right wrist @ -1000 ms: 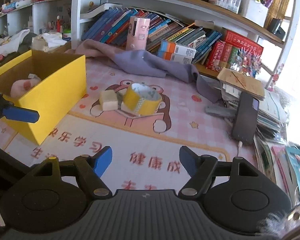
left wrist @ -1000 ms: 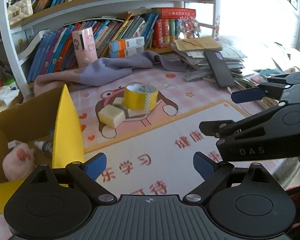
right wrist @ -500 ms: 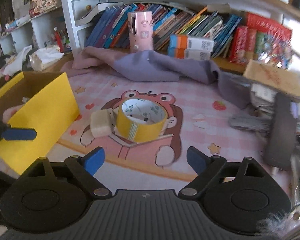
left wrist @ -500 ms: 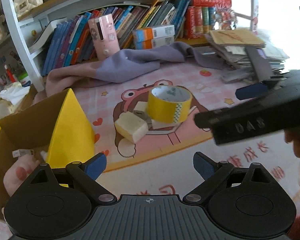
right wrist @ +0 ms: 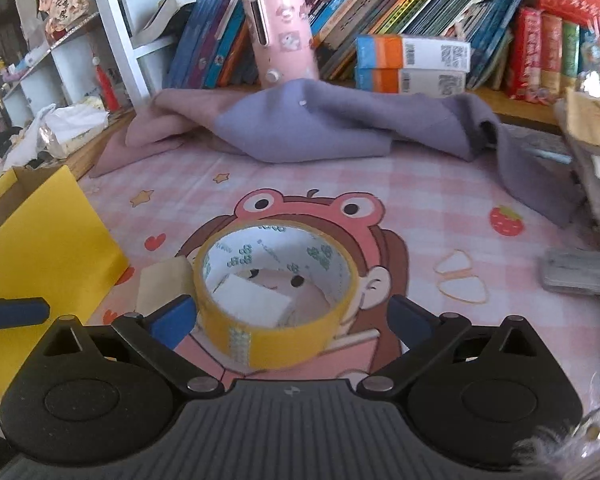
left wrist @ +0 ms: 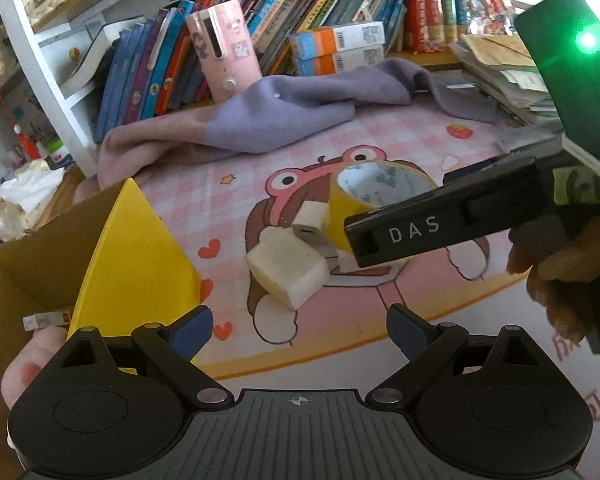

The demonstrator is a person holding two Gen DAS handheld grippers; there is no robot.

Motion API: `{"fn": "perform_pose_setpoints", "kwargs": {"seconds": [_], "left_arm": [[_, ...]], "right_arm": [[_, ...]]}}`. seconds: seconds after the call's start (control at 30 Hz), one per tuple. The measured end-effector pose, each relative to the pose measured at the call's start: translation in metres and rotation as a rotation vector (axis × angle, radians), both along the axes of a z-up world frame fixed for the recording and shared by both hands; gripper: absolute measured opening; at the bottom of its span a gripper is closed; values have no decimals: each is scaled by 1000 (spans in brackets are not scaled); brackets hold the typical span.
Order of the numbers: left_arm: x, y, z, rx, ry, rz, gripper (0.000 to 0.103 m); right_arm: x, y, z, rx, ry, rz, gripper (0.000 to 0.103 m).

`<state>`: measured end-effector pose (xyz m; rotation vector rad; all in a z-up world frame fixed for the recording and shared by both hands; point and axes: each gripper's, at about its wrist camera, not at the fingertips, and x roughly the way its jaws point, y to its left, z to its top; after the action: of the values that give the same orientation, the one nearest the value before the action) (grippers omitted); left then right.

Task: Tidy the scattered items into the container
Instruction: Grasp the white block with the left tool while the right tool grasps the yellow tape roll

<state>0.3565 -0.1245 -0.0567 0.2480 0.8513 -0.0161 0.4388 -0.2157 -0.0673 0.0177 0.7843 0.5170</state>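
Note:
A yellow tape roll [right wrist: 276, 296] lies flat on the pink cartoon mat, between the open fingers of my right gripper [right wrist: 292, 322]; the fingers stand apart from it. A cream sponge block [left wrist: 288, 274] and a small white charger [left wrist: 310, 222] lie just left of the roll [left wrist: 380, 188]. The yellow cardboard box [left wrist: 136, 256] stands at the left and holds a pink plush toy [left wrist: 28, 364]. My left gripper [left wrist: 298, 334] is open and empty, just short of the sponge. The right gripper's body [left wrist: 452, 220] crosses the left wrist view over the roll.
A purple-pink cloth [right wrist: 300, 128] lies bunched at the back of the mat. Behind it are a pink cylinder case [right wrist: 282, 52] and a shelf of books. A paper stack [left wrist: 500, 64] sits at the right. A grey flat object [right wrist: 580, 272] lies at the mat's right edge.
Both grippers moved forward toward the tape roll and sponge. The right gripper now straddles the roll, which was well ahead of it before. Both stayed open.

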Motion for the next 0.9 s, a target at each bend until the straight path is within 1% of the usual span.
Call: {"fn": "perform_pose_setpoints", "kwargs": {"seconds": [0.13,0.17,0.2,0.27,0.33,0.43,0.5,0.57,0.6,0.67,0.7,0.83,0.87,0.9], "left_arm": [[9,2,-4,2,-8,35,96],[10,2,-5,8,-11,41,96],[12,1,-7,12,-14,44,95],[16,0,-9,17,-18,48,95],[22,-1,-12,25,-29,63,95],[33,-2,-15,42,-43,80,93],[42,-3,-19,51,-39,86,87],[51,-2,-23,39,-32,99,85],[55,-1,-25,32,-32,110,81],[64,3,-31,20,-1,143,76],[68,5,-33,-4,10,158,74],[76,13,-40,-65,37,221,72],[76,14,-40,-88,36,234,68],[76,15,-41,-105,37,240,61]], "right_arm": [[8,3,-7,51,-13,11,103],[9,3,-8,69,-15,18,101],[9,3,-9,84,-17,23,94],[10,1,-7,99,-18,18,92],[6,-7,-3,127,-25,-14,91],[-4,-24,8,155,-68,-76,91],[-10,-36,15,147,-93,-112,91],[-14,-46,19,140,-97,-140,91],[-15,-51,20,139,-93,-150,91],[-18,-59,22,139,-76,-163,91],[-20,-62,23,140,-68,-168,91],[-31,-72,25,149,-57,-169,91],[-33,-73,26,150,-56,-166,91],[-35,-74,26,150,-53,-162,91]]}}
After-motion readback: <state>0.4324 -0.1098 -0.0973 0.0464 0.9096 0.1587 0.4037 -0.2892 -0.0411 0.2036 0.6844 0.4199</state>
